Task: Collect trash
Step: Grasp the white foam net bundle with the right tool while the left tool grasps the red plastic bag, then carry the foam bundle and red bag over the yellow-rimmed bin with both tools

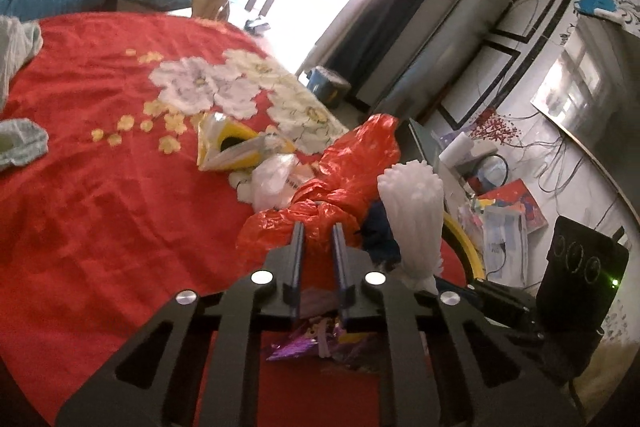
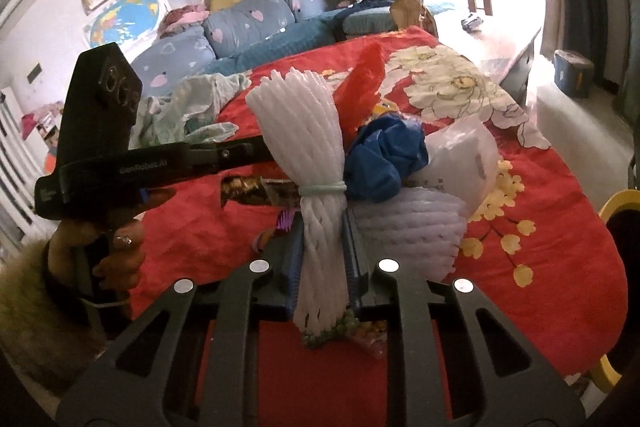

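Note:
A heap of trash lies on the red flowered tablecloth [image 1: 100, 195]. My left gripper [image 1: 318, 227] is shut on a crumpled red plastic bag [image 1: 352, 155], whose film fills the narrow gap between the jaws. My right gripper [image 2: 324, 223] is shut on the lower half of a tied white foam net bundle [image 2: 300, 115], which stands upright and also shows as the white foam net bundle [image 1: 412, 203]. A blue crumpled bag [image 2: 384, 155], a clear plastic bag [image 2: 460, 151] and a second foam net [image 2: 416, 227] lie just behind it. A yellow package [image 1: 232, 147] lies farther off.
A hand [image 2: 120, 247] holds the left gripper's body [image 2: 180, 159], which reaches in from the left. Green cloths [image 1: 20, 143] lie at the table's left. A shiny snack wrapper [image 2: 248, 189] and a purple wrapper [image 1: 296, 347] lie near the jaws. A yellow chair [image 2: 624, 203] stands right; a sofa [image 2: 248, 23] behind.

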